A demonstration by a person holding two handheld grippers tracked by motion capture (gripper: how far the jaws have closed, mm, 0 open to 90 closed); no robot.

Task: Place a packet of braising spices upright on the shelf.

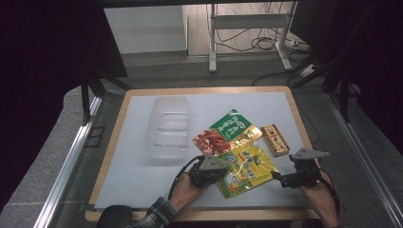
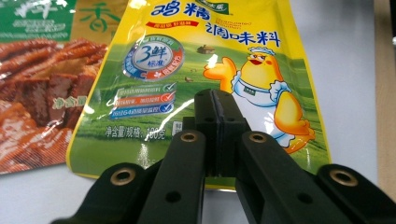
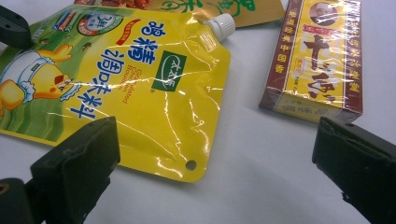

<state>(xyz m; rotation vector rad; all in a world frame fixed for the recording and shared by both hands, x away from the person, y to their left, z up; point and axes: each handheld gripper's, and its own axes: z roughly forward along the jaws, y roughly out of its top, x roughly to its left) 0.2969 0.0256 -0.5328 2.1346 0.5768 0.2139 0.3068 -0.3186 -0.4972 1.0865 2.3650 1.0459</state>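
Gleaming crinkled yellow spouted pouch

Dim room around a lit bench

The bench, white-topped with a wooden rim, sits on grey carpet; at 12 o'clock a metal frame stands before a pale wall, with loose cables trailing toward 1 o'clock and darkness at both sides.

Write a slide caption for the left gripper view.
Shut left gripper over the yellow pouch, beside a red-and-green snack pack.
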